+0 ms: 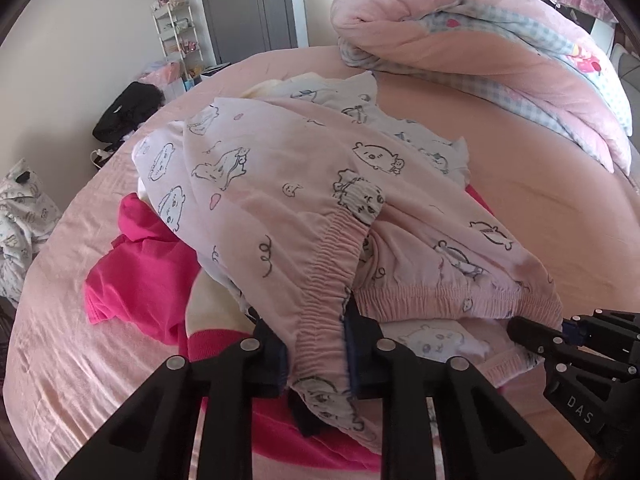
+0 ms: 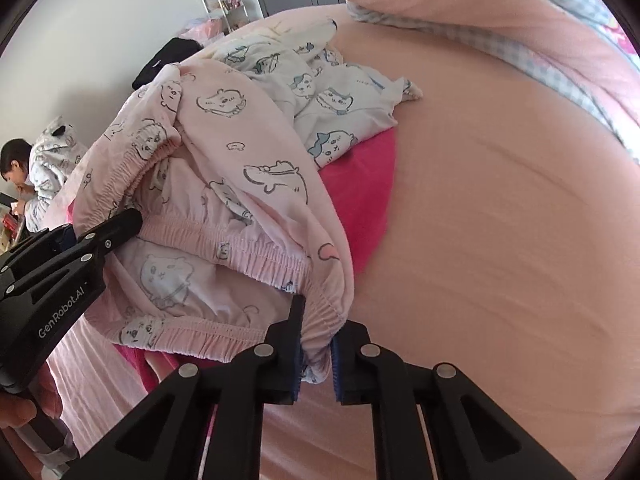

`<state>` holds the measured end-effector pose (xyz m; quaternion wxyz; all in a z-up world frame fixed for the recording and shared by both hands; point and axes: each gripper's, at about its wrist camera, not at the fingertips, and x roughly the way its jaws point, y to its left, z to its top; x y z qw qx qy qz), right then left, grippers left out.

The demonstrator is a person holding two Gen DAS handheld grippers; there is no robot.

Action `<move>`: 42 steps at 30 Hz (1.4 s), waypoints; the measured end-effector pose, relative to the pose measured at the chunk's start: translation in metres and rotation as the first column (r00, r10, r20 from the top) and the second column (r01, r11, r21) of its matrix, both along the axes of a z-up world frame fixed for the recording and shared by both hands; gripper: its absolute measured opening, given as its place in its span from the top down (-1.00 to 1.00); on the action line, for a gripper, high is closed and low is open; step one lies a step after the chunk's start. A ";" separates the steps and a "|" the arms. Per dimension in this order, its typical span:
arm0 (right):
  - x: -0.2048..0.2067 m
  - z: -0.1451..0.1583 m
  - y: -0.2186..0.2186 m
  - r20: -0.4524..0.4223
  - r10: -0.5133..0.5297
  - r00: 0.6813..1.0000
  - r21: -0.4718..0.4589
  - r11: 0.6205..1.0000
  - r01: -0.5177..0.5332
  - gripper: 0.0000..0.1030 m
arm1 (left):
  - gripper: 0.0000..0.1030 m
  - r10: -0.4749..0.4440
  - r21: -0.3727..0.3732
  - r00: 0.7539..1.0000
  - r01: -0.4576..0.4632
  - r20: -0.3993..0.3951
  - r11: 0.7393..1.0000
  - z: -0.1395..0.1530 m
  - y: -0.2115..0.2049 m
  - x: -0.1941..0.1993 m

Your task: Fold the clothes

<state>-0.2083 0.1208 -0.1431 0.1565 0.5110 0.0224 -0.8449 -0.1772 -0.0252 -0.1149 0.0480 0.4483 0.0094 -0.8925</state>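
Pink pyjama trousers (image 1: 288, 184) printed with cartoon animals lie bunched on the pink bed. My left gripper (image 1: 316, 356) is shut on their elastic waistband (image 1: 332, 280), and the gathered fabric fills the gap between its pads. In the right wrist view my right gripper (image 2: 316, 356) is shut on another stretch of the same waistband (image 2: 256, 264), near the trousers' (image 2: 248, 152) right edge. Each gripper shows in the other's view: the right gripper (image 1: 516, 328) at the far right, the left gripper (image 2: 132, 220) at the left, both tips at the waistband.
Under the trousers lie a magenta garment (image 1: 136, 276) and a white printed garment (image 2: 340, 92). A folded pink and check duvet (image 1: 480, 40) lies at the bed's far side. Bare sheet (image 2: 500, 220) stretches to the right. A person (image 2: 36, 168) sits left of the bed.
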 end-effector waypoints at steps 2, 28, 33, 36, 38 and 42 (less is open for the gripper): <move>0.010 0.018 0.017 -0.045 -0.051 0.998 0.021 0.998 0.052 0.88 | 0.66 -0.042 0.040 0.999 0.042 0.006 0.998 0.006 0.013 0.015; 0.285 0.046 0.272 0.068 -0.249 0.966 -0.081 0.964 0.254 0.86 | 0.66 -0.277 0.308 0.944 0.214 0.177 0.927 -0.009 0.183 0.270; 0.248 0.028 0.247 0.098 -0.213 0.972 -0.123 0.967 0.224 0.36 | 0.55 -0.230 0.268 0.958 0.179 0.171 0.947 -0.004 0.175 0.269; 0.224 0.012 0.239 0.112 -0.214 0.970 -0.117 0.967 0.227 0.01 | 0.34 -0.221 0.232 0.962 0.181 0.158 0.956 0.000 0.171 0.267; 0.211 0.005 0.237 0.110 -0.223 0.969 -0.100 0.967 0.234 0.01 | 0.10 -0.221 0.225 0.965 0.185 0.143 0.957 0.001 0.171 0.261; 0.187 -0.007 0.240 0.091 -0.270 0.959 -0.030 0.961 0.274 0.01 | 0.10 -0.194 0.156 0.974 0.174 0.119 0.972 0.001 0.170 0.247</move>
